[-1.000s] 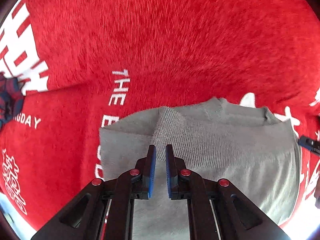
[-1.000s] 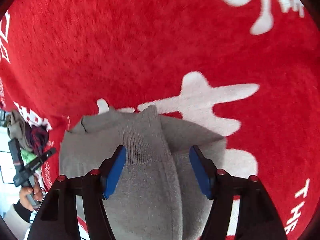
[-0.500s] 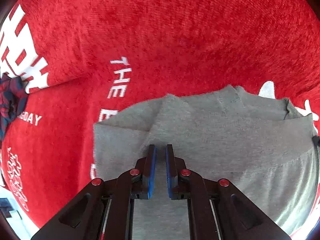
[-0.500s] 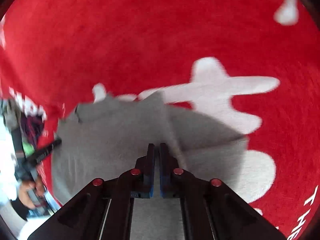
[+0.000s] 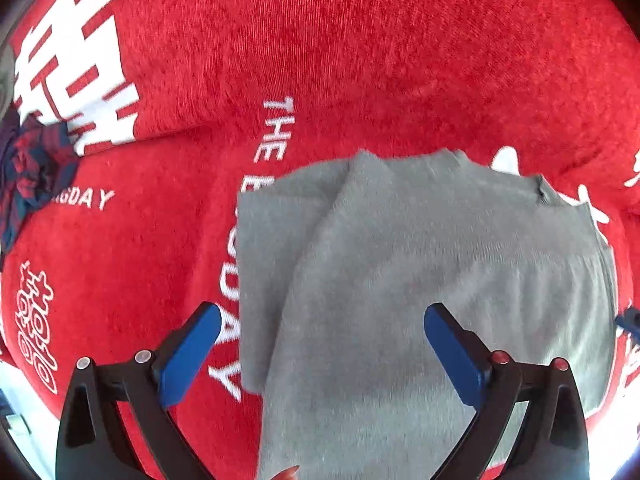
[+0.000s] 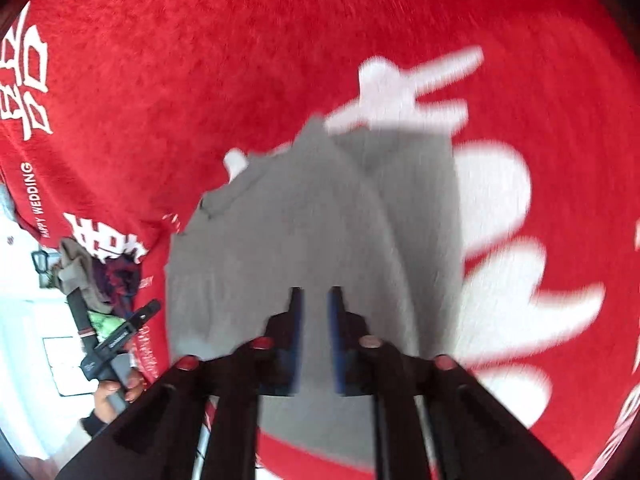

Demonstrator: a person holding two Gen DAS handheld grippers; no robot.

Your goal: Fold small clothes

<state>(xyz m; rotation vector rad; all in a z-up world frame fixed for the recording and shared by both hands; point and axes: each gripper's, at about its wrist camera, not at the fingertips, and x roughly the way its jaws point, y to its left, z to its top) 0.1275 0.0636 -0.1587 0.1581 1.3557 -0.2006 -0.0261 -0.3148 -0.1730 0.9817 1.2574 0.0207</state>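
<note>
A small grey knit sweater (image 5: 420,264) lies on a red cloth with white lettering (image 5: 320,60), both sleeves folded in over the body. My left gripper (image 5: 320,344) is open wide and holds nothing, hovering over the sweater's left folded edge. In the right wrist view the sweater (image 6: 280,232) lies under my right gripper (image 6: 316,320), whose blue pads stand close together with a narrow gap. No fabric shows between them. The view is blurred by motion.
A crumpled dark red and blue plaid garment (image 5: 28,172) lies at the cloth's left edge. In the right wrist view it (image 6: 116,276) lies beside a beige garment (image 6: 76,268). My other hand (image 6: 112,392) shows at the lower left.
My left gripper has opened wide and let go of the sleeve it pinched. My right gripper closed half a second ago and has lifted back, its jaws slightly parted.
</note>
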